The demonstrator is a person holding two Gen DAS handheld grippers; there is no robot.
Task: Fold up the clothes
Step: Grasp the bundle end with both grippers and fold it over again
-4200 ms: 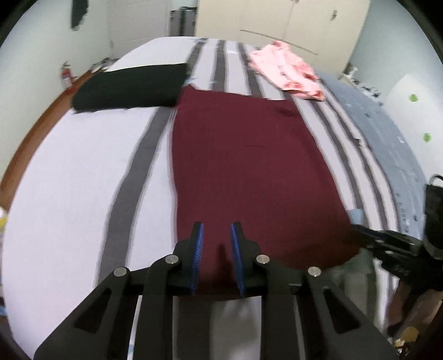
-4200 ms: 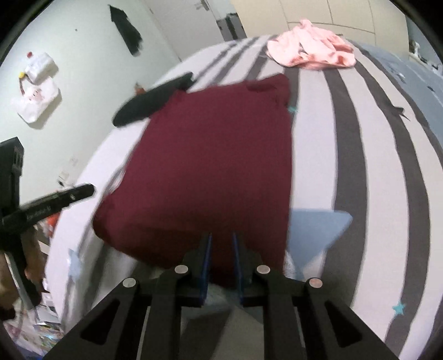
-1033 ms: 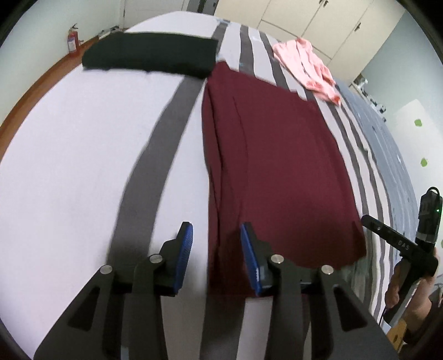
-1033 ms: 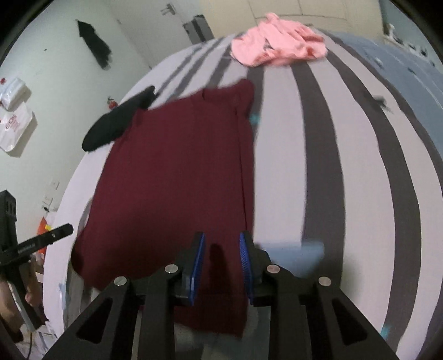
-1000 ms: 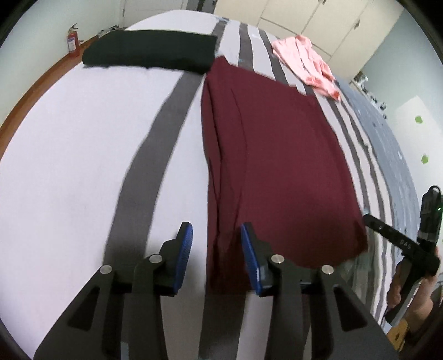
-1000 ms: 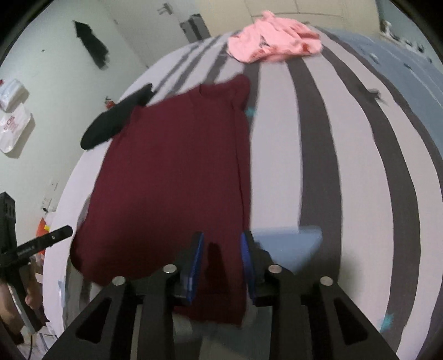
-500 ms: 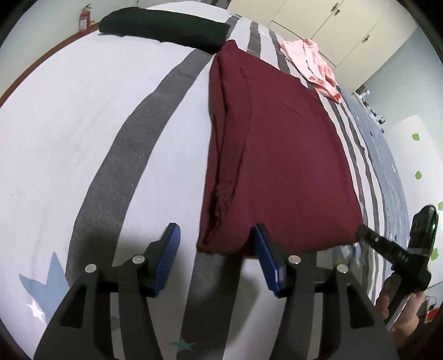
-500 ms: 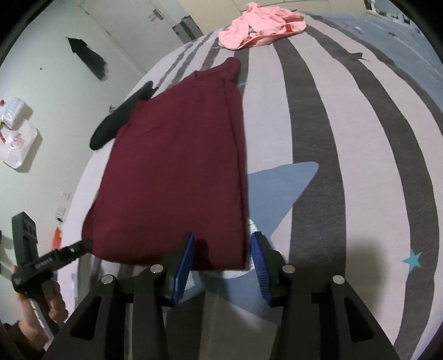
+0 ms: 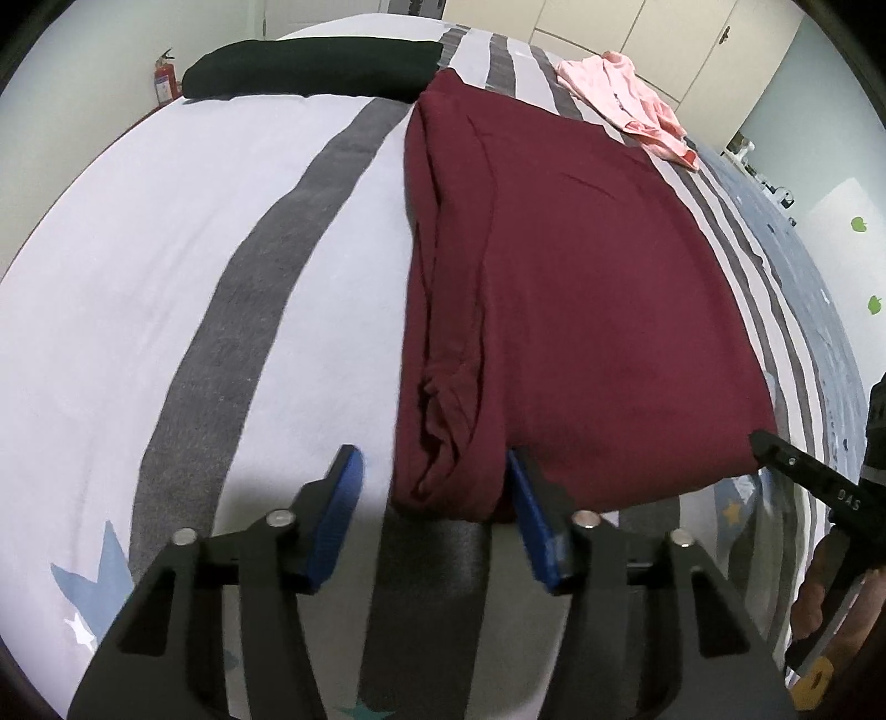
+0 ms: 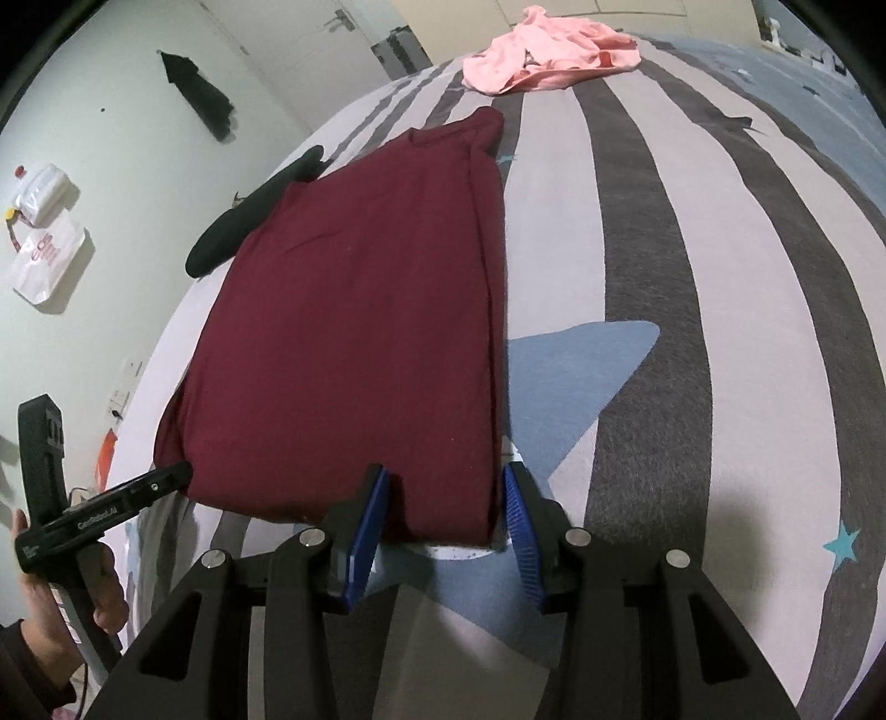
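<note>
One maroon garment (image 9: 581,288) lies flat on the bed (image 9: 138,266), folded lengthwise into a long panel with its layered edge bunched along one side, the near hem close to the bed's edge. The left tool (image 9: 434,487) sits at the near corner with the bunched layers, its two blue-padded fingers (image 9: 343,498) spread wide on either side of the hem and gripping nothing. The right tool (image 10: 443,509) is at the opposite near corner (image 10: 443,498), its two blue fingers (image 10: 520,520) likewise spread apart with the hem between them, not pinched. Each tool also shows in the other's view, at the frame edge. Beyond the maroon piece, one black folded garment (image 9: 315,69) lies near the bed's far left side, just beside the maroon piece's far end. One crumpled pink garment (image 10: 548,50) lies farther off toward the far right, well apart from both. The bedsheet is pale with dark grey stripes and blue stars (image 10: 581,376). One red fire extinguisher (image 9: 165,83) stands by the wall.
</note>
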